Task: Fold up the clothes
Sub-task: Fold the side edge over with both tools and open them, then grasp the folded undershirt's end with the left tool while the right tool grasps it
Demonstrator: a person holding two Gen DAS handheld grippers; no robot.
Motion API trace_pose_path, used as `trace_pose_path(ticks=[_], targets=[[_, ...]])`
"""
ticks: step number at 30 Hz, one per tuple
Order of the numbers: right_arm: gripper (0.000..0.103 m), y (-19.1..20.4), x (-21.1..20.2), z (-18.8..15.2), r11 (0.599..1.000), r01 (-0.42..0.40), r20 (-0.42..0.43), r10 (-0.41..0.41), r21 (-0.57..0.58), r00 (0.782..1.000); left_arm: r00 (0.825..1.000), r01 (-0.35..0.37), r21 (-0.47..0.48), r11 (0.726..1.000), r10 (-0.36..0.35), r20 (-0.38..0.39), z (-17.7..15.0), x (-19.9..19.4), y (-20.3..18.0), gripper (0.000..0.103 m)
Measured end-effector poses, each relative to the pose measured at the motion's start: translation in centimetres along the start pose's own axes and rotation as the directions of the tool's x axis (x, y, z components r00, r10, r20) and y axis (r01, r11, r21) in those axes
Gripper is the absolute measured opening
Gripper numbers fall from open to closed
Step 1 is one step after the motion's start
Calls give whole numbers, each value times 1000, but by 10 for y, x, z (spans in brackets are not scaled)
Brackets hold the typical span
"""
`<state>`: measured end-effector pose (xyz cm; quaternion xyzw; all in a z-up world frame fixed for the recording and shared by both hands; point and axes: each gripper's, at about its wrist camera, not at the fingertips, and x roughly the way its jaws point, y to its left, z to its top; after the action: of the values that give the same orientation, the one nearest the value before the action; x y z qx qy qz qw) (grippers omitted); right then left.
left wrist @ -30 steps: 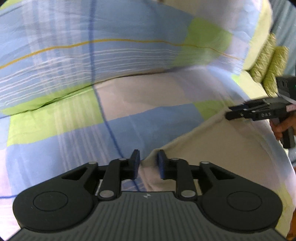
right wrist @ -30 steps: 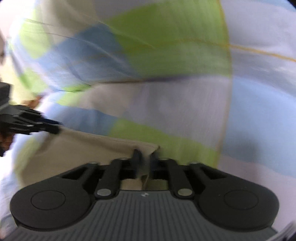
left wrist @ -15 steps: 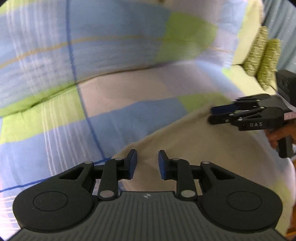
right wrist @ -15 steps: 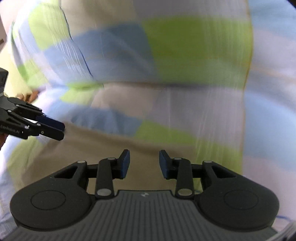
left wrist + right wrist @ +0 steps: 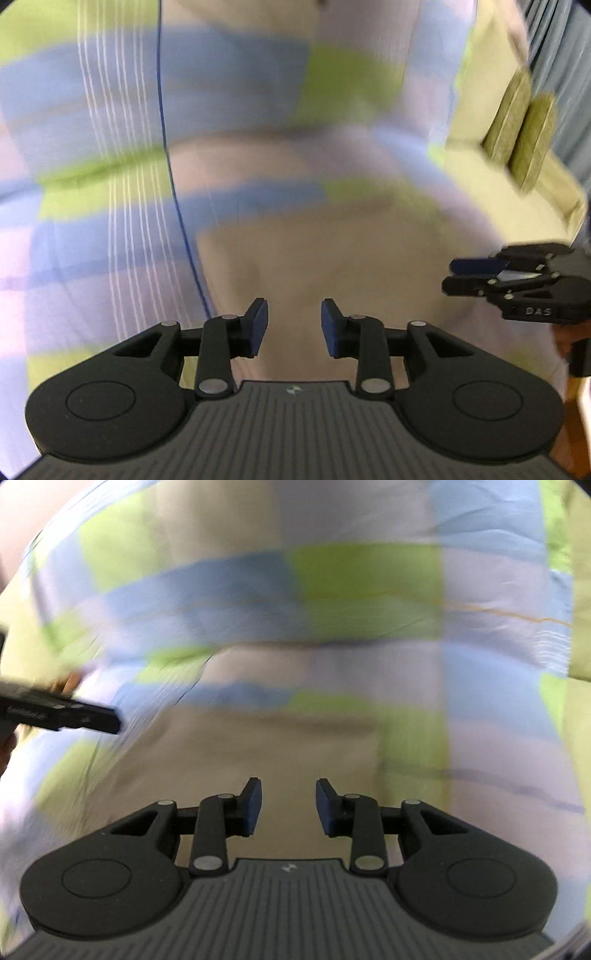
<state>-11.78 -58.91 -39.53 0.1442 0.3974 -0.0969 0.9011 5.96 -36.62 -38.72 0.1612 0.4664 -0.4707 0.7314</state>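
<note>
Both sets of jaws stand parted with nothing between them: the left gripper point(image 5: 291, 325) and the right gripper point(image 5: 288, 803) each hang just above the beige garment point(image 5: 325, 258), their blue pads clear of the cloth. That garment is the landmark; it lies flat as a roughly rectangular panel on a checked bedspread point(image 5: 110, 184) of blue, green and lilac blocks, its far edge straight and its corners visible beyond the fingers. In the left wrist view the right gripper appears over the garment's right-hand margin, and in the right wrist view the left gripper shows as a blurred dark bar past the garment's left side. Beyond the garment's far right corner sit two olive cushions point(image 5: 521, 129) on a pale yellow surface. Judging by the empty jaws and the tidy panel, one fold seems laid down and released; the next move likely calls for choosing a fresh edge of the garment, lowering both grippers to it and pinching evenly so the cloth lifts without skewing.
</note>
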Motion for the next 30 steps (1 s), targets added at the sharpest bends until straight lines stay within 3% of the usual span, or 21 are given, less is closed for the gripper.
trace_pose_path(ticks=[3, 7, 10, 16, 20, 25, 27, 28, 29, 30], targets=[[27, -2, 9, -30, 997, 73, -56, -75, -31, 996, 992, -123, -19, 992, 123, -11, -11, 9, 7, 52], [27, -17, -2, -33, 987, 160, -51, -161, -17, 986, 966, -258, -104, 961, 259, 1, -9, -9, 14, 46], [28, -25, -24, -28, 976, 218, -42, -218, -2, 975, 935, -351, -140, 926, 341, -94, -3, -21, 1, 46], [33, -15, -36, -32, 985, 168, -61, -164, 50, 984, 900, -414, -217, 884, 360, -247, 1, -26, -33, 53], [37, -2, -38, -29, 989, 137, -64, -133, 57, 989, 901, -400, -264, 878, 323, -291, -5, -25, -46, 55], [43, 2, -48, -28, 991, 137, -57, -136, 1, 989, 909, -381, -278, 882, 302, -287, -6, -20, -57, 63], [47, 6, -50, -29, 987, 148, -60, -152, -59, 987, 915, -366, -191, 911, 315, -252, -13, -21, -69, 65], [50, 11, -49, -32, 979, 154, -66, -164, -131, 984, 905, -386, -48, 921, 368, -215, -21, -20, -82, 65], [52, 15, -49, -35, 970, 156, -70, -171, -187, 983, 886, -418, 108, 902, 431, -170, -29, -16, -95, 65], [53, 19, -47, -38, 959, 156, -74, -178, -238, 981, 866, -445, 242, 862, 483, -127, -37, -10, -104, 65]])
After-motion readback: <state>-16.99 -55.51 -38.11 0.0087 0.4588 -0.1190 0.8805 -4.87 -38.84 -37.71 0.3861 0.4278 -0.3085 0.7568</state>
